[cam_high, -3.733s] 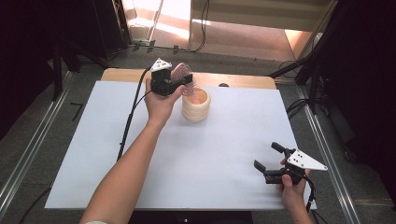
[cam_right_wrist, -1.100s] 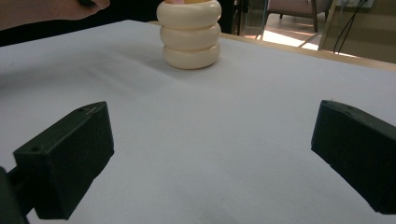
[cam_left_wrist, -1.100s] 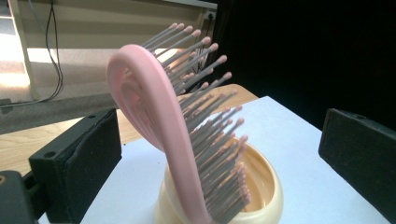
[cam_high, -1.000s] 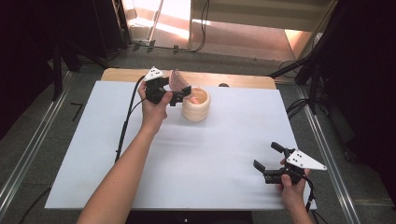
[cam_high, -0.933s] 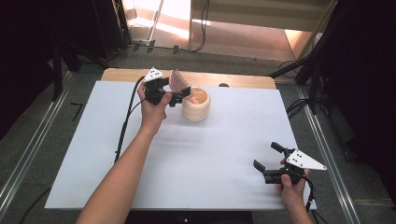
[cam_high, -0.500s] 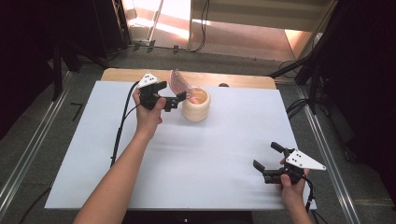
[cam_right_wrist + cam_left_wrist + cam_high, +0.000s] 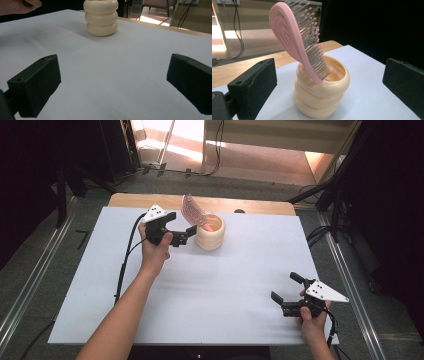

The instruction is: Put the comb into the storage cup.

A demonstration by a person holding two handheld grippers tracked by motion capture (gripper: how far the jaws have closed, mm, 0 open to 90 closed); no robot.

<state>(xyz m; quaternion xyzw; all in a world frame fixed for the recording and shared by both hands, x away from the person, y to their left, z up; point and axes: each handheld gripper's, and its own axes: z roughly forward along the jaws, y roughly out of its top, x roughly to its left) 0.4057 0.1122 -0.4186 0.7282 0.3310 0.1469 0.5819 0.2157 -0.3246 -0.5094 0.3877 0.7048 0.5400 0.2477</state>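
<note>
Upright, the pink hairbrush [image 7: 297, 42] (grey bristles) leans in the cream ringed cup [image 7: 322, 97], left gripper [image 7: 184, 234] released.

readable text: none | labels or brands: none legible | numbers or signs: none | nothing written can be made out from here

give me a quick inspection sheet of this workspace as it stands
surface: white sheet over a wooden table, flat.
job's things: pink hairbrush stands handle-down, leaning, in a cream ribbed holder.
clutter: nothing seen.
grippers: left tool open beside the holder, touching nothing; right tool open, near the front right corner of the sheet.
cables: black cable trails from the left tool across the sheet.
surroundings: dark floor, metal rails, sunlit patch behind.
</note>
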